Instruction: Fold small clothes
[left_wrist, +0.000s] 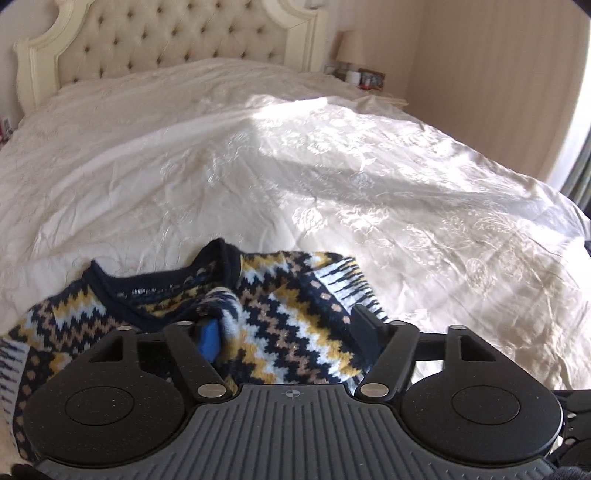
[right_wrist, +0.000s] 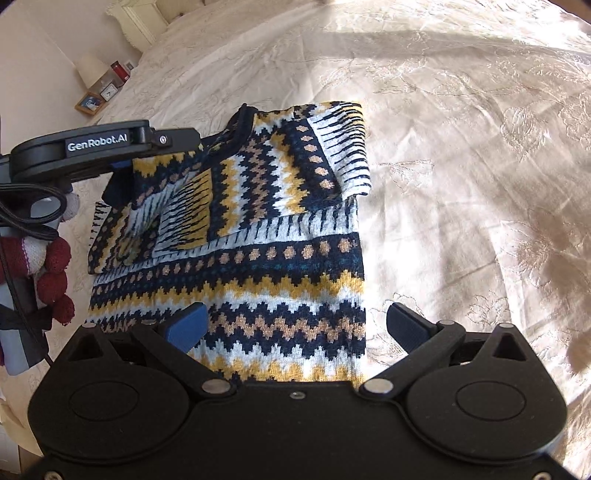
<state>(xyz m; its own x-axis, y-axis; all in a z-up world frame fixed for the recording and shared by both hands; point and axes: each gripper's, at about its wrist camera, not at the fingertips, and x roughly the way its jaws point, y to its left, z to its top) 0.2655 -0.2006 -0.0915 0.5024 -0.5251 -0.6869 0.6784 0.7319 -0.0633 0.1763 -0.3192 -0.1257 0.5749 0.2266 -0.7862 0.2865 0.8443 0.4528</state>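
Currently my left tool (left_wrist: 286, 334) is spread wide around bunched sweater (right_wrist: 258, 229) fabric — right tool (right_wrist: 295, 328) wide too, over the hem; sweater sits mid-frame on bed (right_wrist: 461, 147).

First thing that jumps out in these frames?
The zigzag-patterned sweater in navy, yellow and white, lying partly folded on the cream bedspread. The left hand-held gripper reaches in at its collar end, and the right hand-held gripper hangs open over its hem.
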